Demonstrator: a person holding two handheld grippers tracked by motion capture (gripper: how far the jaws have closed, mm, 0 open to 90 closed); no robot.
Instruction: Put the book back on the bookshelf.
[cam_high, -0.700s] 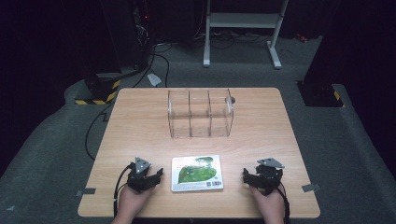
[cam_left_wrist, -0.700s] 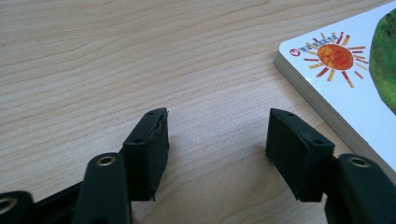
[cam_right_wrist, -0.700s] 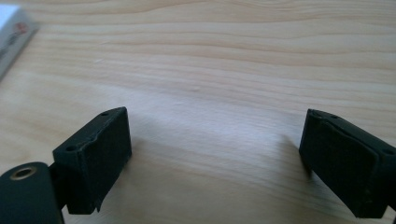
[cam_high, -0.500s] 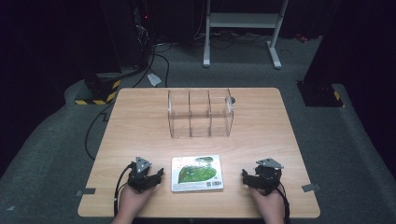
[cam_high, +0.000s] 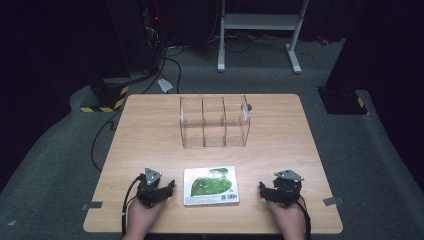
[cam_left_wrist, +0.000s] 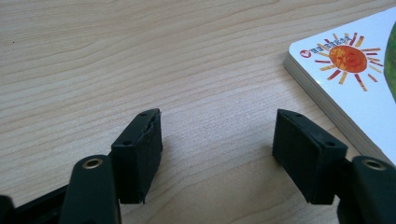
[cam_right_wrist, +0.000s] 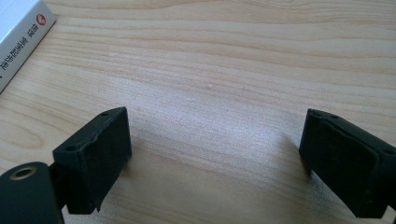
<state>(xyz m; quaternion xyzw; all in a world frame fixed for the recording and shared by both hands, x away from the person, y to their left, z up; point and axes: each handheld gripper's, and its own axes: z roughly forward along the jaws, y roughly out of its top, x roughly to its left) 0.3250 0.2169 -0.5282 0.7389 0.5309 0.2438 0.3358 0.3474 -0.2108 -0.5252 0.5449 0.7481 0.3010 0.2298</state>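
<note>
The surface (cam_high: 150, 130) is a pale wood-grain top standing on grey carpet. A flat board book (cam_high: 210, 185) with a green picture on its white cover lies near the front edge, and a clear three-compartment box (cam_high: 215, 122) stands farther back, well apart from it. A small dark round thing (cam_high: 248, 107) sits just beside the box's far right corner.

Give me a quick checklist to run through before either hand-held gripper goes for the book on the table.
1. Left hand-held gripper open, nothing between the jaws: ok.
2. Right hand-held gripper open, nothing between the jaws: ok.
3. Book lying flat between the two grippers, untouched: ok.
4. Clear divided organizer upright behind the book: ok.
5. Organizer compartments free to take the book: cannot tell.
6. Wooden table bare between book and organizer: ok.
</note>
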